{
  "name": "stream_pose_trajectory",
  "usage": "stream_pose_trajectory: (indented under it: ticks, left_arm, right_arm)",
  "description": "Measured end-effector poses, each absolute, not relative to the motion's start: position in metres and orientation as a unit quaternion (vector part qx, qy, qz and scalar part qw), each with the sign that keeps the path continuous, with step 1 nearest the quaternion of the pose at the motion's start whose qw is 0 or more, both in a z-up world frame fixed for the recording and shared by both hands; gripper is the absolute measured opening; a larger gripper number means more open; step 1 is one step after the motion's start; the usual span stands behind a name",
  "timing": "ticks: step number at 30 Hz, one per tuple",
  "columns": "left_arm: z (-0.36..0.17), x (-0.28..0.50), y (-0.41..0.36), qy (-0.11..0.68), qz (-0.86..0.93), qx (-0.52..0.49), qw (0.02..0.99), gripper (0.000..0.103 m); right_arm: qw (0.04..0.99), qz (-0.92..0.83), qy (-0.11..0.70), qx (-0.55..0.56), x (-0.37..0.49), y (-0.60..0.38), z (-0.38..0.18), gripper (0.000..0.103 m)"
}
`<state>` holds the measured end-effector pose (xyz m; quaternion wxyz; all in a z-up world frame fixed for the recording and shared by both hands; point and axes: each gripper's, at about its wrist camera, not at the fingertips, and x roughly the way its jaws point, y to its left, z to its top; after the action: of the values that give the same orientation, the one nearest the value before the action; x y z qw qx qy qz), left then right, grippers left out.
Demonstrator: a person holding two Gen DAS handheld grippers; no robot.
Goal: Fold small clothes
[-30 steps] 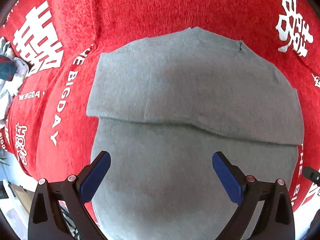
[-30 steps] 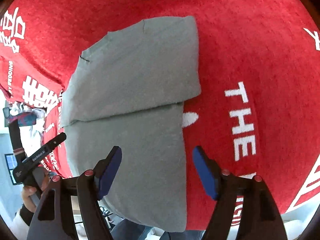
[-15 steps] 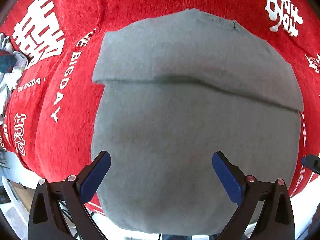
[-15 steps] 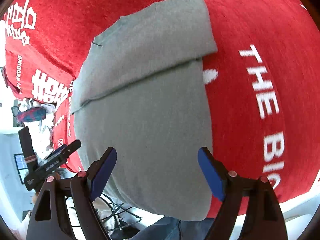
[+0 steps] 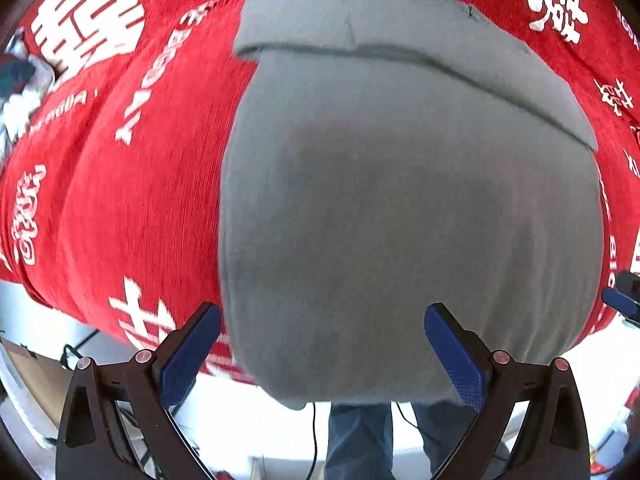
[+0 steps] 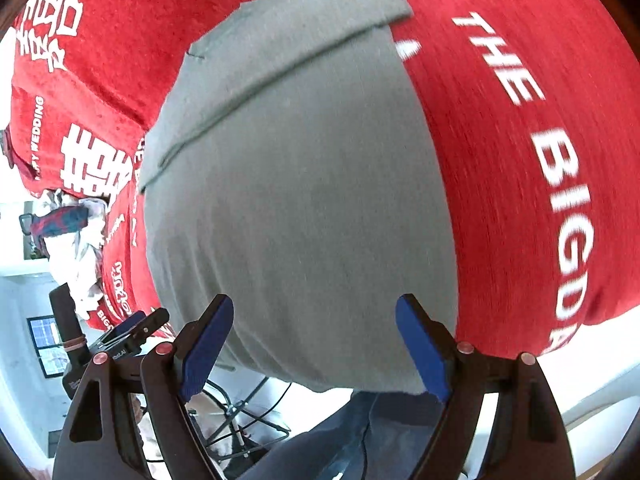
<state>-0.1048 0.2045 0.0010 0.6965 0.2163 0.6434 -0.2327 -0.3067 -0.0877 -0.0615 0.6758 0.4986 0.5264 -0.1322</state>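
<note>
The grey garment (image 5: pixel 400 208) lay folded on the red cloth (image 5: pixel 120 200), its hem overhanging the near edge. Left gripper (image 5: pixel 322 354) and right gripper (image 6: pixel 310 344) hovered there, both spread, grasping nothing.

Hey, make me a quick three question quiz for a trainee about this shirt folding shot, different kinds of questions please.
1. True or false: the left tongs are clamped on the grey garment.
2. The red cloth beneath the garment carries which colour of lettering? A white, B black, C yellow.
3. Fill in: the garment's near edge hangs over the table's ____.

Key: 1 false, both the left and right tongs stand open, gripping nothing; 2 A; 3 edge.
</note>
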Motion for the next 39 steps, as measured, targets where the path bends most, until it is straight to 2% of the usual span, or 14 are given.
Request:
stream_pose_trajectory:
  ticks: [10,17,22,23,24,25,26,27,28,30,32,39]
  left_arm:
    - [-0.044,-0.118,0.269,0.692,-0.231,0.200,0.653,0.102]
    - [-0.083,-0.127,0.266,0.709,-0.247,0.213,0.625,0.102]
    - [-0.085,-0.138,0.265,0.705,-0.254,0.209,0.628,0.102]
    - [-0.085,-0.138,0.264,0.705,-0.254,0.207,0.629,0.101]
    - [-0.085,-0.139,0.265,0.705,-0.258,0.202,0.629,0.095]
    - [-0.084,-0.141,0.266,0.705,-0.262,0.199,0.628,0.087]
    - [-0.080,-0.141,0.266,0.705,-0.267,0.197,0.626,0.081]
    - [-0.078,-0.143,0.266,0.707,-0.276,0.195,0.621,0.064]
    - [-0.074,-0.149,0.270,0.707,-0.282,0.196,0.618,0.040]
    - [-0.069,-0.151,0.271,0.712,-0.308,0.183,0.604,0.011]
    - [-0.060,-0.149,0.274,0.715,-0.323,0.166,0.598,0.011]
    - [0.000,-0.136,0.278,0.693,-0.380,0.117,0.601,0.011]
  right_arm:
    - [0.639,-0.108,0.572,0.503,-0.345,-0.055,-0.106,0.086]
    - [0.605,-0.095,0.602,0.512,-0.358,-0.036,-0.160,0.086]
    - [0.609,-0.081,0.602,0.510,-0.362,-0.023,-0.169,0.087]
    - [0.611,-0.078,0.594,0.518,-0.363,-0.021,-0.168,0.083]
    - [0.612,-0.081,0.591,0.519,-0.362,-0.020,-0.165,0.078]
    - [0.610,-0.089,0.593,0.518,-0.362,-0.019,-0.165,0.068]
    - [0.607,-0.096,0.594,0.520,-0.363,-0.019,-0.163,0.051]
    - [0.604,-0.098,0.589,0.528,-0.365,-0.020,-0.162,0.039]
    - [0.602,-0.101,0.582,0.538,-0.366,-0.020,-0.159,0.023]
    - [0.601,-0.106,0.577,0.543,-0.366,-0.019,-0.152,0.017]
    - [0.606,-0.102,0.566,0.550,-0.369,-0.017,-0.142,0.004]
    - [0.647,-0.044,0.460,0.607,-0.355,-0.035,-0.071,0.005]
